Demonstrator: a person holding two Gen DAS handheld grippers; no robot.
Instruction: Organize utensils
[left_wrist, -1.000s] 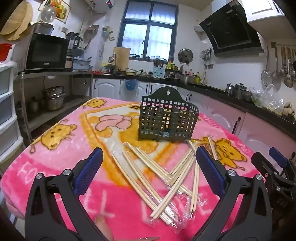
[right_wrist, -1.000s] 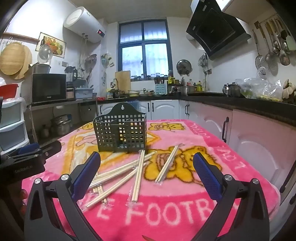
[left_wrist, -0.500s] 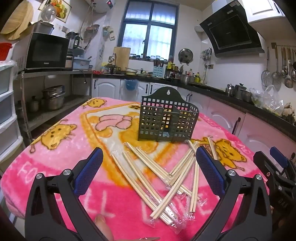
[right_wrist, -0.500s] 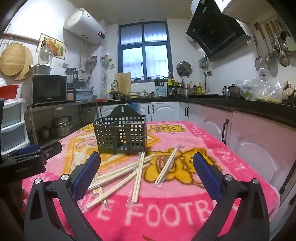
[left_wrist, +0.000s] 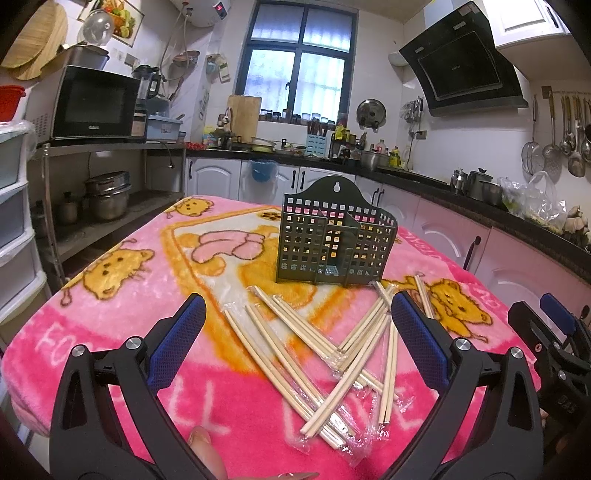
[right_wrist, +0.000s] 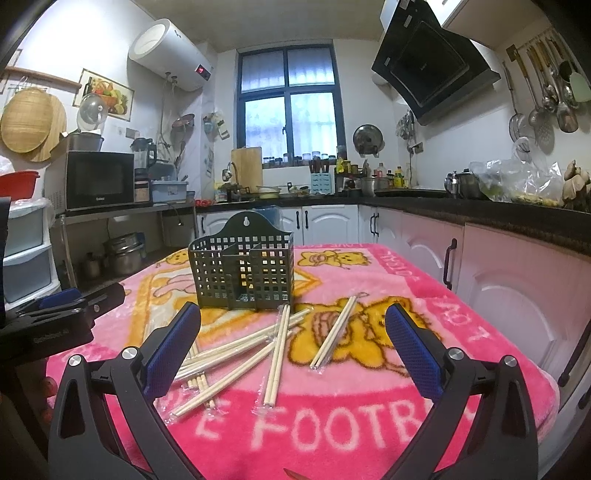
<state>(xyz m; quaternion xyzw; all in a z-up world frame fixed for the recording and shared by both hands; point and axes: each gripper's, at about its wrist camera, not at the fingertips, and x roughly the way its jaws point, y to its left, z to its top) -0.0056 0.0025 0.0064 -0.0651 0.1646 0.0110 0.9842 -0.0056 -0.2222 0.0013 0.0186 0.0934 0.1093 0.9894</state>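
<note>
Pink fleece blanket printed with cartoon bears covers the table, and its near edge falls away just under both cameras; in the right wrist view its right edge runs close beside the white-and-pink base cabinets, leaving only a narrow gap there. Bare blanket lies to the left of the pile in the left wrist view and along the near "FOOTR" lettering in the right wrist view.

Nearest, the left gripper hangs low over the blanket with its blue-padded fingers spread wide and nothing between them; a fingertip of the holding hand shows at the bottom edge. The right gripper sits likewise, wide apart and holding nothing, level with the table. Each gripper appears at the edge of the other's view, well apart from it.

Between and just beyond the fingers lie the wrapped chopsticks, pairs in clear sleeves crossing one another in a loose heap, with one pair lying apart to the right on a bear print.

Beyond the heap stands the dark green perforated utensil holder, upright, its divided compartments showing no chopsticks, with the far ends of some chopsticks reaching near its base.

Farther back: a metal shelf with a microwave at left, a black countertop, window, range hood, and hanging ladles.
</note>
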